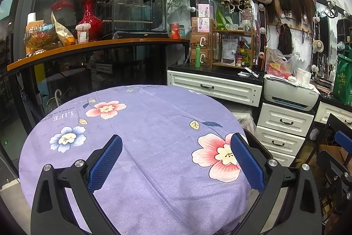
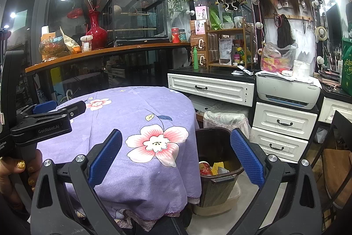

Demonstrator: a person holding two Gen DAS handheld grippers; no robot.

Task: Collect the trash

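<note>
purple floral tablecloth (image 2: 140,116) w/ upright trash bin (image 2: 216,182) beside; both claws wide.

one table (image 2: 123,124), one bin (image 2: 217,177), two grippers (image 1: 176,160)

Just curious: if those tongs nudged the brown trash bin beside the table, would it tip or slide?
The trash bin would probably slide, not tip: it looks broad and squat. It seems light, holding only a few wrappers. The slatted wall looks stiff, unlikely to buckle.
</note>
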